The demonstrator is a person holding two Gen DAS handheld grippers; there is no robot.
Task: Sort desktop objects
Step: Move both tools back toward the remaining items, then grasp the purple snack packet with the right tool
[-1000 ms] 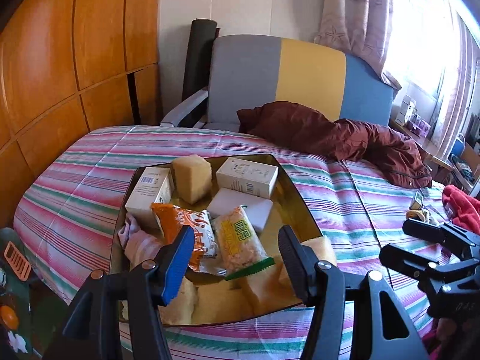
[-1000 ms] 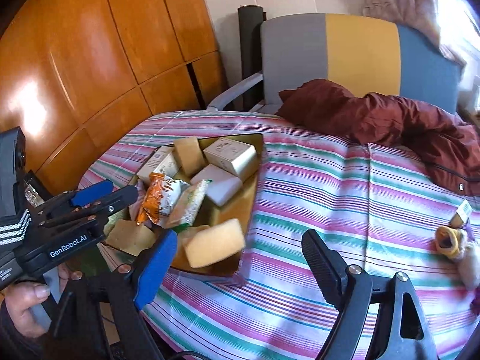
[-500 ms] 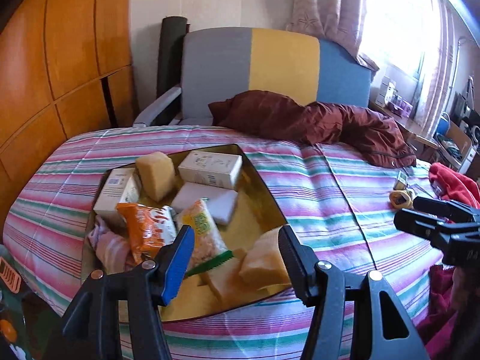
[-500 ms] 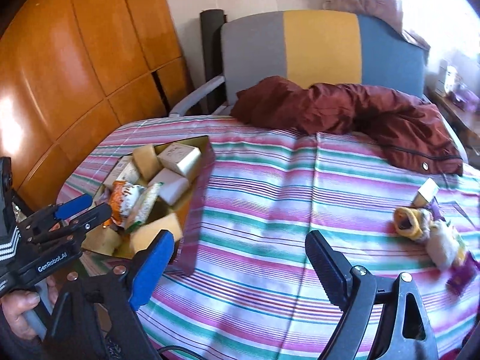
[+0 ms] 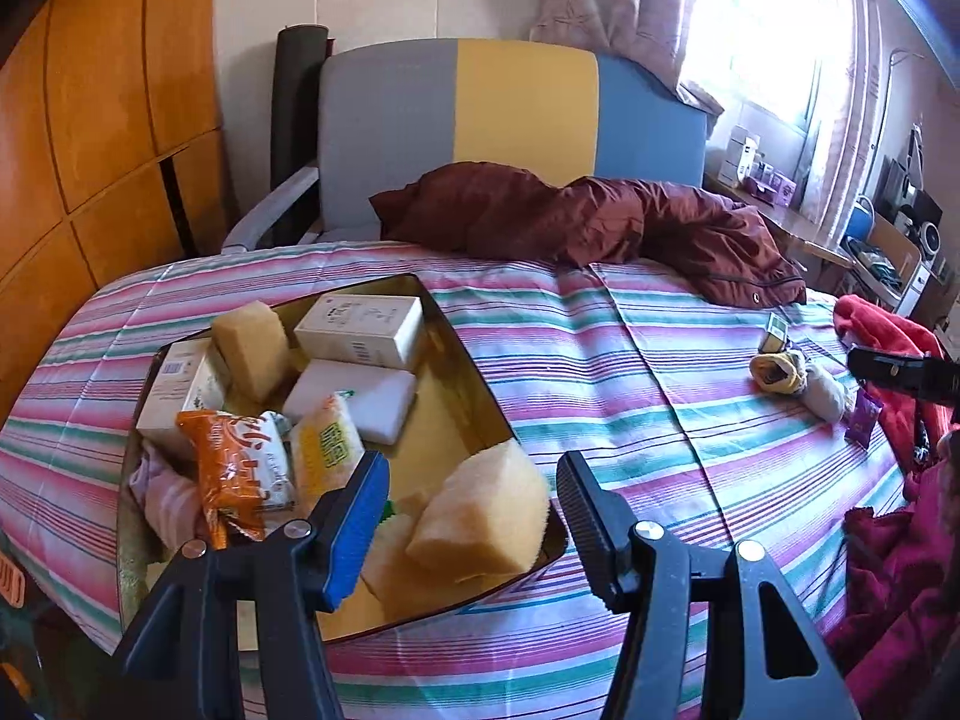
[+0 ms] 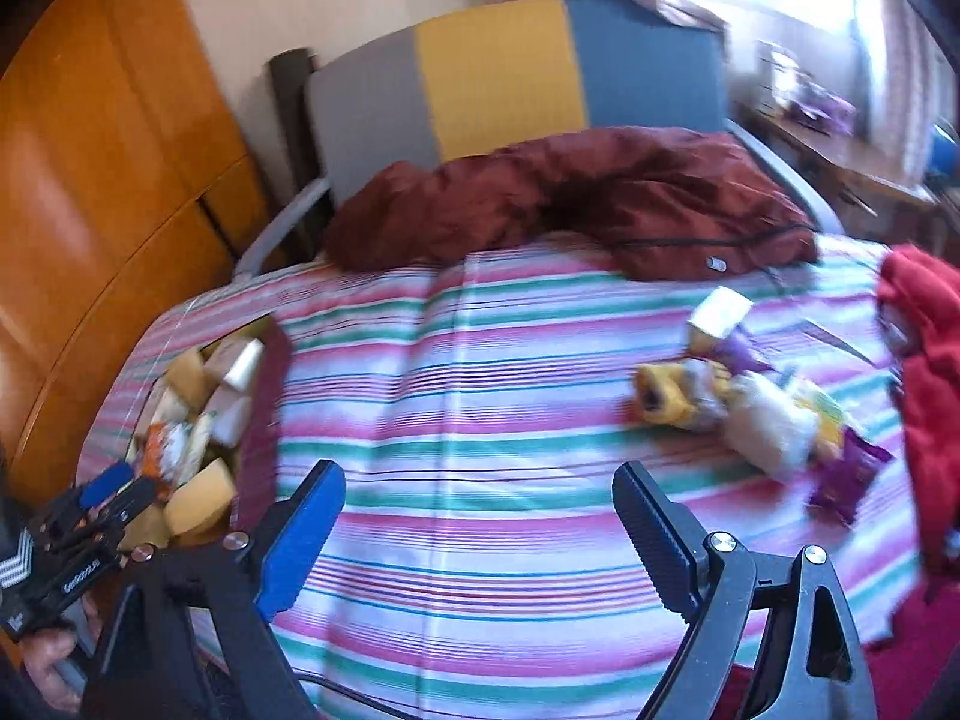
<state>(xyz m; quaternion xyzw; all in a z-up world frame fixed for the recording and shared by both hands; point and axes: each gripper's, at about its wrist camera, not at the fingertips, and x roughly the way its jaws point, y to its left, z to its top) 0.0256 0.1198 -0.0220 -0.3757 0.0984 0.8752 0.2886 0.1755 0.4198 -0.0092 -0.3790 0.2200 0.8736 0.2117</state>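
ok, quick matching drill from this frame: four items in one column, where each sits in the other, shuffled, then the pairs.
Items:
1. orange snack bag
2. purple packet
3. maroon jacket
4. white box

Places:
A. far end of the bed, by the chair
B. far side of the tray
C. loose on the striped cover, right side
D. near left part of the tray

Pairs: 1-D, 2-C, 3-A, 4-B

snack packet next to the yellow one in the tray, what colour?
Orange snack packet with white patches; clearest in the left wrist view.
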